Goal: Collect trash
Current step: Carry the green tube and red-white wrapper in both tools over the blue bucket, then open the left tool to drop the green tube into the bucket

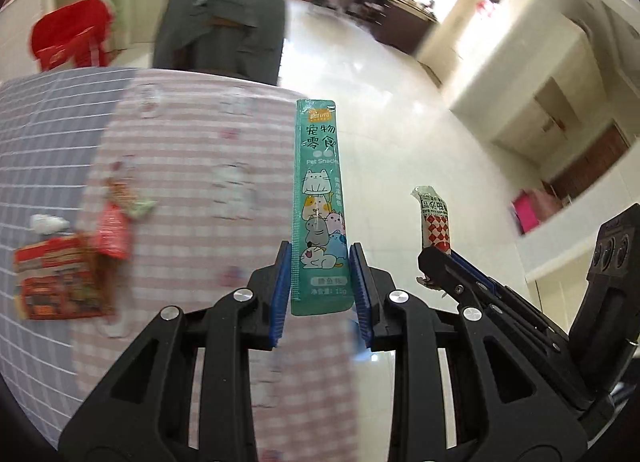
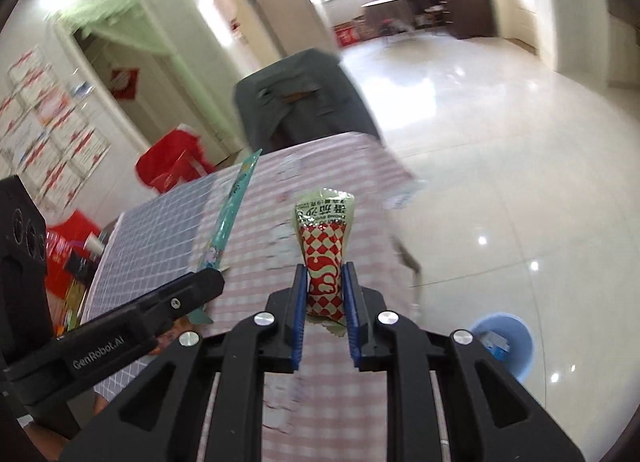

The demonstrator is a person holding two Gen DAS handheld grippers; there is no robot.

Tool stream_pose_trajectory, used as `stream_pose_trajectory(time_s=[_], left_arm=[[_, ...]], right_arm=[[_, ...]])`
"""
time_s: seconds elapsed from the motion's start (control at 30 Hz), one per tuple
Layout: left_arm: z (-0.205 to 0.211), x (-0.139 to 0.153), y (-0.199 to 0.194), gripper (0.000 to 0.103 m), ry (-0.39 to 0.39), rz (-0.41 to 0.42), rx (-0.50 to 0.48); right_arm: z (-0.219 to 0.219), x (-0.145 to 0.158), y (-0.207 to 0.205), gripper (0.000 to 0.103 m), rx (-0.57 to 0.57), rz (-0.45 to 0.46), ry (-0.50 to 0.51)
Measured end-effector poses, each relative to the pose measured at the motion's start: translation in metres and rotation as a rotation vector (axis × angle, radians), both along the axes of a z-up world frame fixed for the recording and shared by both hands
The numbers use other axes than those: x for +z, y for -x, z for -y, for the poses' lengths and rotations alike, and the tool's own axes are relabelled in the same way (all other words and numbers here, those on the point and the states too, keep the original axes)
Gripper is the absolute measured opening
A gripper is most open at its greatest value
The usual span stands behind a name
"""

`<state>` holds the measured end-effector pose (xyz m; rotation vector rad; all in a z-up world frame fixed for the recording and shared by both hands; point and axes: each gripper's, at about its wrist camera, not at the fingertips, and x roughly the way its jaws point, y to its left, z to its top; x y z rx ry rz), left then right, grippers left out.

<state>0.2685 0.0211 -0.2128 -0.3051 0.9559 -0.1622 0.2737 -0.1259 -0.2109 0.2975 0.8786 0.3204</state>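
My left gripper [image 1: 320,262] is shut on a teal pet snack sachet [image 1: 318,201] that stands upright between the blue pads, above the table's right edge. My right gripper [image 2: 324,282] is shut on a red-and-white checked sauce packet [image 2: 325,258], also upright. The right gripper with its packet [image 1: 436,221] shows at the right of the left wrist view. The left gripper with the teal sachet [image 2: 232,213] shows at the left of the right wrist view. More wrappers, a red packet [image 1: 112,234] and an orange-red packet [image 1: 60,282], lie on the table at the left.
The table has a pink checked cloth [image 1: 200,181] and a blue-grey grid cloth [image 1: 48,141]. A dark chair [image 1: 224,29] stands at its far side. A blue bin [image 2: 506,342] stands on the tiled floor to the right of the table, with something inside.
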Motion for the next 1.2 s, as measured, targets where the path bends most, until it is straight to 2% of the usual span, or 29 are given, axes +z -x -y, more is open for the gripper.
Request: stream_pose_trajectory(time_s=[0.33, 0.6, 0.7, 0.77, 0.8, 1.2], left_arm=[[0.155, -0.014, -0.015, 0.029, 0.000, -0.049, -0.202], [0.231, -0.039, -0.027, 0.029, -0.006, -0.116, -0.296], [0.248, -0.046, -0.032, 0.031, -0.003, -0.140, -0.305], [0.256, -0.053, -0.034, 0.052, -0.005, -0.166, -0.311], [0.259, -0.055, -0.036, 0.059, -0.021, -0.162, -0.301], [0.263, -0.056, -0.048, 0.059, -0.063, -0.181, -0.266]], right_arm=[[0.141, -0.008, 0.020, 0.018, -0.206, -0.031, 0.009], [0.211, -0.024, 0.027, 0.018, -0.300, -0.064, 0.006], [0.228, -0.029, 0.029, 0.018, -0.321, -0.075, -0.001], [0.238, -0.032, 0.030, 0.018, -0.330, -0.081, -0.008], [0.245, -0.034, 0.029, 0.018, -0.334, -0.086, -0.013], [0.259, -0.041, 0.016, 0.018, -0.311, -0.108, -0.037]])
